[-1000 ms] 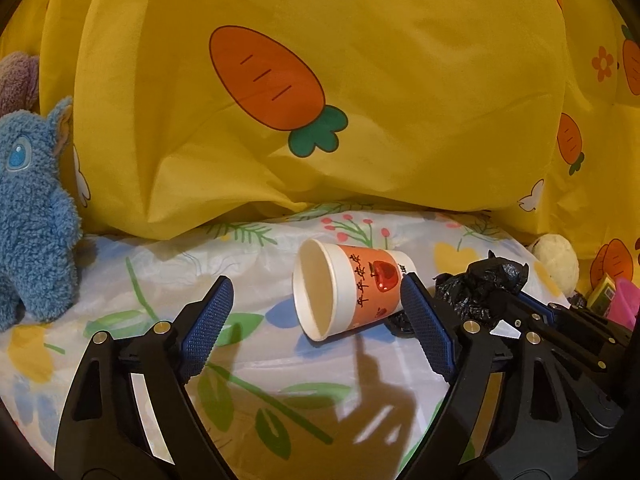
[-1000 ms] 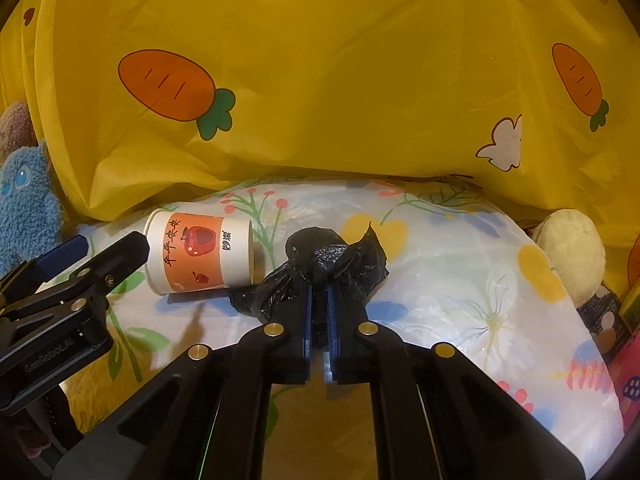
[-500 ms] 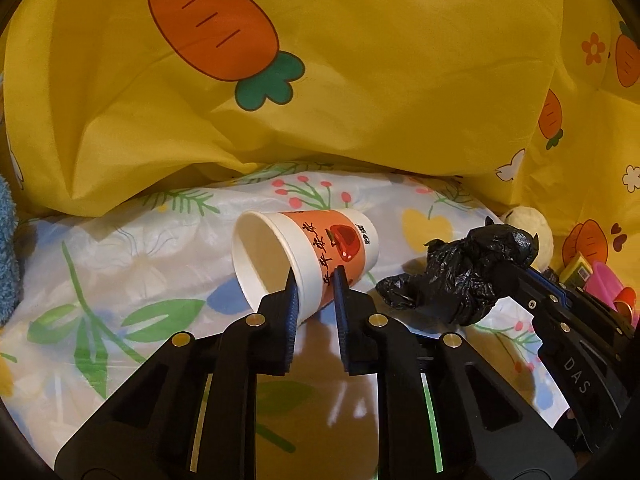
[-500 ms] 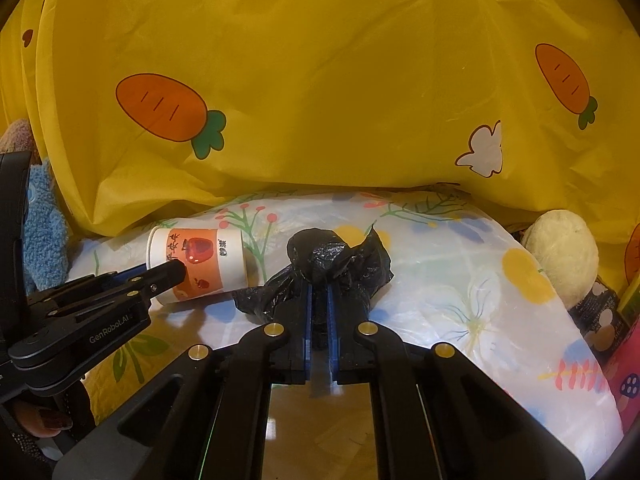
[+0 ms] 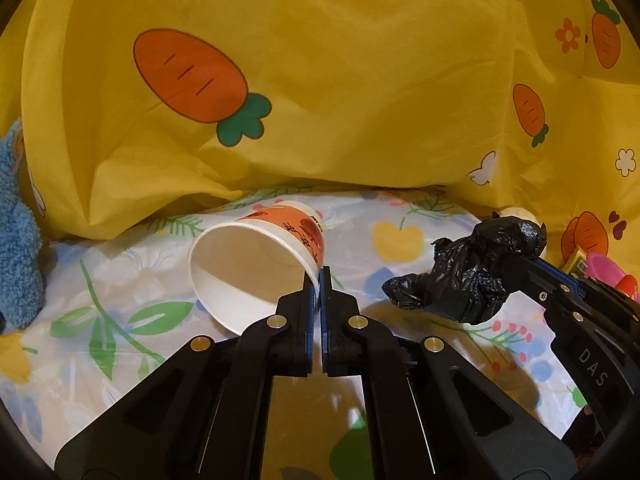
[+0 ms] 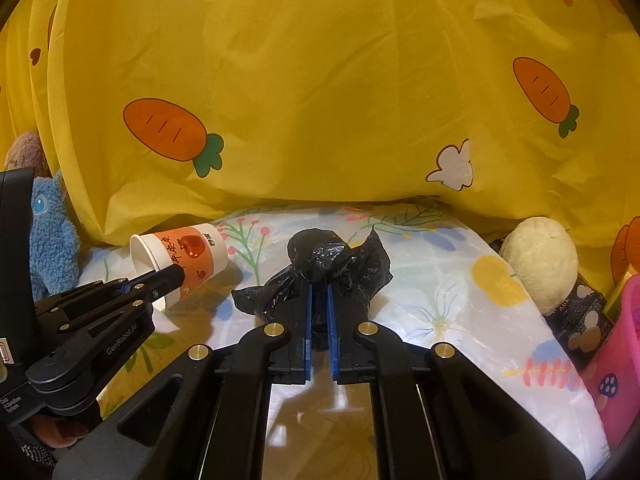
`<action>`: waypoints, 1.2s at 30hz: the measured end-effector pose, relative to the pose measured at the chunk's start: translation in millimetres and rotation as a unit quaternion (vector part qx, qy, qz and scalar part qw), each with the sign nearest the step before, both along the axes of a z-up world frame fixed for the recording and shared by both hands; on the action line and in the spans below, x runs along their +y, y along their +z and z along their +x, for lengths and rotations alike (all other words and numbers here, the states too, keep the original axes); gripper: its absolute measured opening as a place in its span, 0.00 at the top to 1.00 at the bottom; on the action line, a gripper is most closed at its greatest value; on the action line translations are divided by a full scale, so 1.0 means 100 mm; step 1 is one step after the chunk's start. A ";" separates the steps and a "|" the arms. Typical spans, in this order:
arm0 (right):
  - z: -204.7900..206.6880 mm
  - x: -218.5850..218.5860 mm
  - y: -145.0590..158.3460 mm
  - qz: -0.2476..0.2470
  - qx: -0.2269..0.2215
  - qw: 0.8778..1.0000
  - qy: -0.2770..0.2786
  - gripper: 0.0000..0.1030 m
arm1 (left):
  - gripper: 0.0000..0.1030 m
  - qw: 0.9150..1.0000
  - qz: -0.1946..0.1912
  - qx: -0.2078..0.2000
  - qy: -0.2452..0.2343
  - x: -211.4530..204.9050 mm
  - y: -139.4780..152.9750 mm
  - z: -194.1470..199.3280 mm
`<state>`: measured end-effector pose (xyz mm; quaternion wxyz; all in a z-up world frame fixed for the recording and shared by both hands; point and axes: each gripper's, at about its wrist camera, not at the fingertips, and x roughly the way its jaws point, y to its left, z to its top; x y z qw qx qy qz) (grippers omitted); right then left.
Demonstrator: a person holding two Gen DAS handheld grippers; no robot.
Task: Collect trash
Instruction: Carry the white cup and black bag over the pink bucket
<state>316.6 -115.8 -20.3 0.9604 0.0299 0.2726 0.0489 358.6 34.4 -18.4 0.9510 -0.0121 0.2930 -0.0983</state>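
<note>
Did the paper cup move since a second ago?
Yes. In the right wrist view the paper cup, pinched at its rim by the left tool, has tipped up off the flowered sheet, mouth end raised toward the yellow carrot cloth.

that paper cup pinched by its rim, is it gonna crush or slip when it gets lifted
The paper cup looks empty, so probably light. The left tongs pinch only its thin rim wall, which may flex or dent. Lying on its side on the floral sheet, it would likely roll if released.
</note>
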 end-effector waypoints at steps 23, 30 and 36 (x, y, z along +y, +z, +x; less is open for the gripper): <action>-1.48 -1.76 0.33 -0.005 -0.037 0.986 -0.164 0.93 | 0.98 0.978 -0.007 -0.051 -0.200 -1.93 0.45 -1.62; -1.55 -2.29 0.21 -0.008 -0.029 0.975 -0.220 0.93 | 0.98 0.970 -0.006 -0.045 -0.241 -2.44 0.38 -1.73; -1.63 -2.70 0.13 0.006 -0.027 0.966 -0.258 0.93 | 0.98 0.964 -0.010 -0.037 -0.262 -2.72 0.31 -1.71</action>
